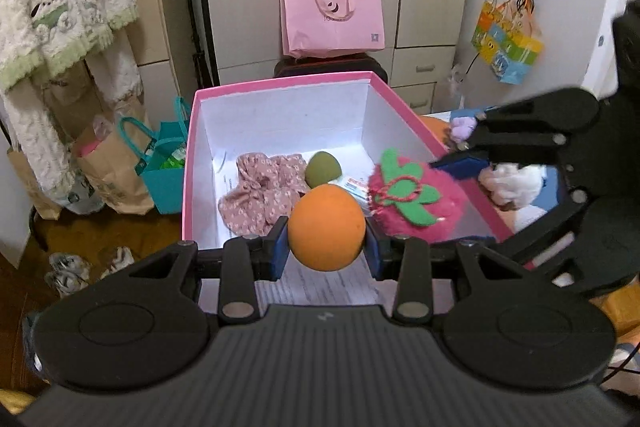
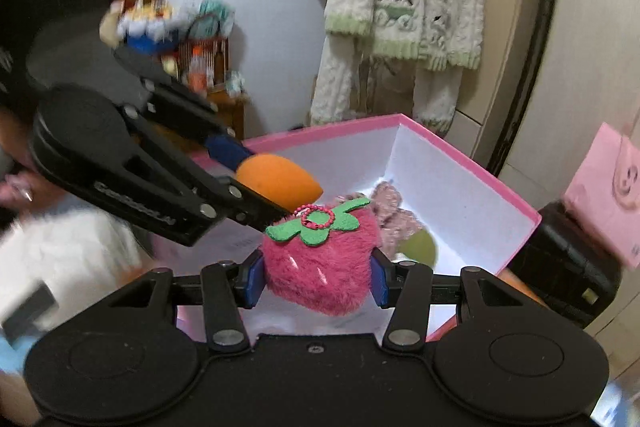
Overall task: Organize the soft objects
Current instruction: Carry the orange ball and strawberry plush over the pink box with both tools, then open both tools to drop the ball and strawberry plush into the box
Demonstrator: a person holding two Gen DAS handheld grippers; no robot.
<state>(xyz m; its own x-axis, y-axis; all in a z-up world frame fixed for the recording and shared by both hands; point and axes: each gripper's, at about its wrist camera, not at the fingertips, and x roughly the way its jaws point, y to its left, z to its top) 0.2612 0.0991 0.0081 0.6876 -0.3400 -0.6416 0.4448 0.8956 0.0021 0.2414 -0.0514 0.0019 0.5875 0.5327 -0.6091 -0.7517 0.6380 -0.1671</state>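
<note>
Left gripper (image 1: 327,251) pinches an orange ball (image 1: 326,227) above the near rim of the pink box (image 1: 187,183); the ball hides part of the floral pouch (image 1: 260,193) and green ball (image 1: 323,169) inside. Right gripper (image 2: 318,278) squeezes a fuzzy strawberry (image 2: 320,263) over the same box, its far corner open, background blurred.

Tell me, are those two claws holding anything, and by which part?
Left gripper pinches the orange sponge at its sides; right gripper clamps the plush strawberry across its body.
</note>
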